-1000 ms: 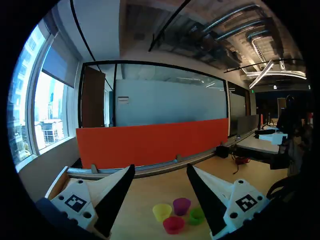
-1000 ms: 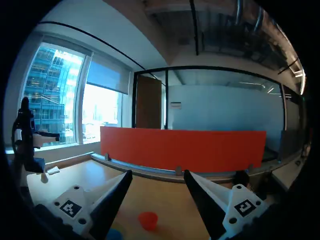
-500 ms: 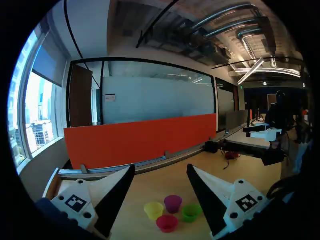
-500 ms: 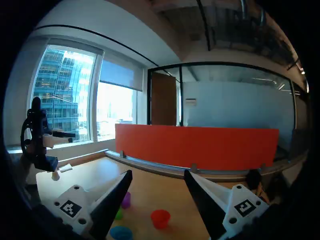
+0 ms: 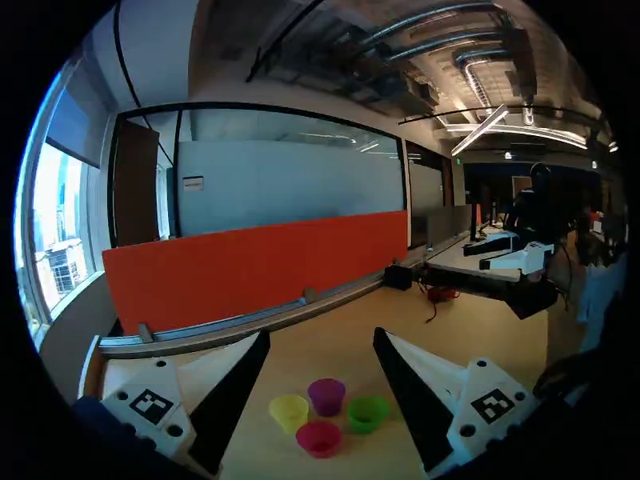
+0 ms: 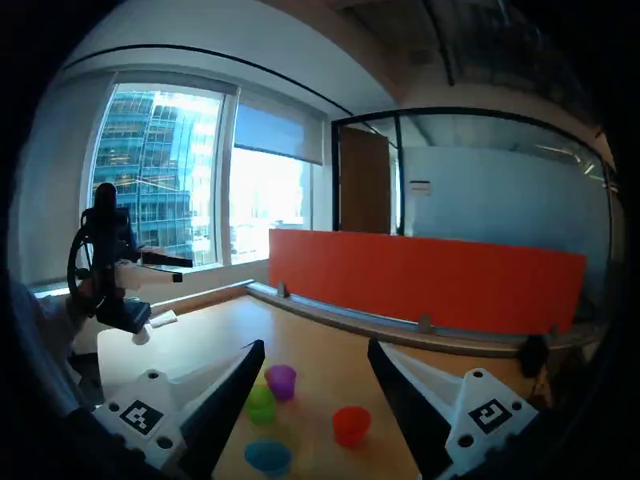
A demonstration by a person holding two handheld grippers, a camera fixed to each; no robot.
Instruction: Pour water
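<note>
Left tongs [image 5: 320, 331] spread, right tongs [image 6: 315, 342] spread, purple cup [image 5: 326, 395]

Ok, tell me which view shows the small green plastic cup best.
The left gripper view: the small green plastic cup stands whole, open rim clear. The right gripper view shows it crowded against a finger of the right gripper.

Cups before my left gripper [image 5: 320, 332], four: one yellow cup [image 5: 289, 411], one purple cup [image 5: 326, 395], one green cup [image 5: 368, 412], one pink cup [image 5: 319, 438]. Cups before my right gripper [image 6: 315, 342], four: one purple, one green, one blue cup [image 6: 268, 456], one red cup [image 6: 352, 425].
</note>
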